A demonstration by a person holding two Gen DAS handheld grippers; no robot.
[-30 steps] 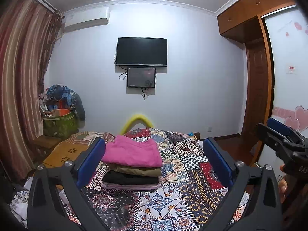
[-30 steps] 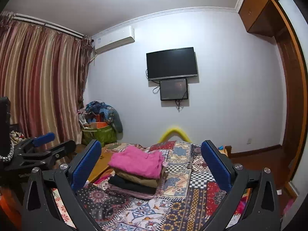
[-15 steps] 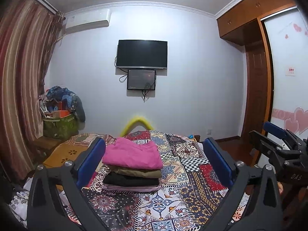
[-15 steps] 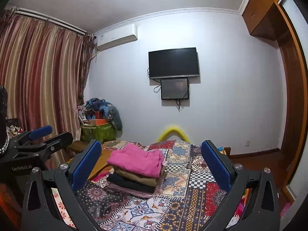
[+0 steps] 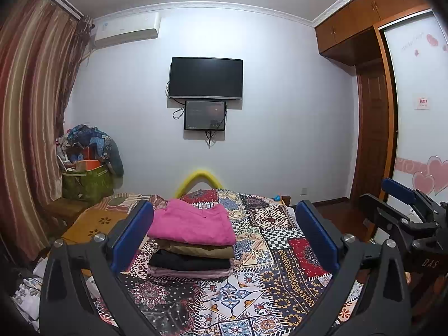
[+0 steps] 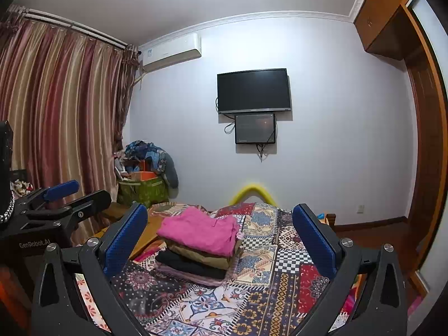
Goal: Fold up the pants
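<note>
A stack of folded pants lies on the patterned bedspread [image 5: 268, 288]: pink pants [image 5: 193, 225] on top, then tan [image 5: 196, 250], black [image 5: 190, 263] and a pale mauve pair at the bottom. The stack also shows in the right wrist view [image 6: 198, 231]. My left gripper [image 5: 224, 235] is open and empty, held above the bed short of the stack. My right gripper [image 6: 221, 240] is open and empty, held level to its right. Each gripper shows at the edge of the other's view: the right one [image 5: 403, 210], the left one [image 6: 64, 198].
A TV [image 5: 205, 78] with a small screen under it hangs on the far wall. A green bag heaped with clothes [image 5: 86, 179] stands at the left by the curtains [image 6: 56, 128]. A wooden door and wardrobe [image 5: 375, 128] are at the right. A yellow arch [image 5: 200, 177] rises behind the bed.
Both grippers have tilted slightly, so the scene has shifted a little in each view. The stack has not moved. Both grippers stay open.
</note>
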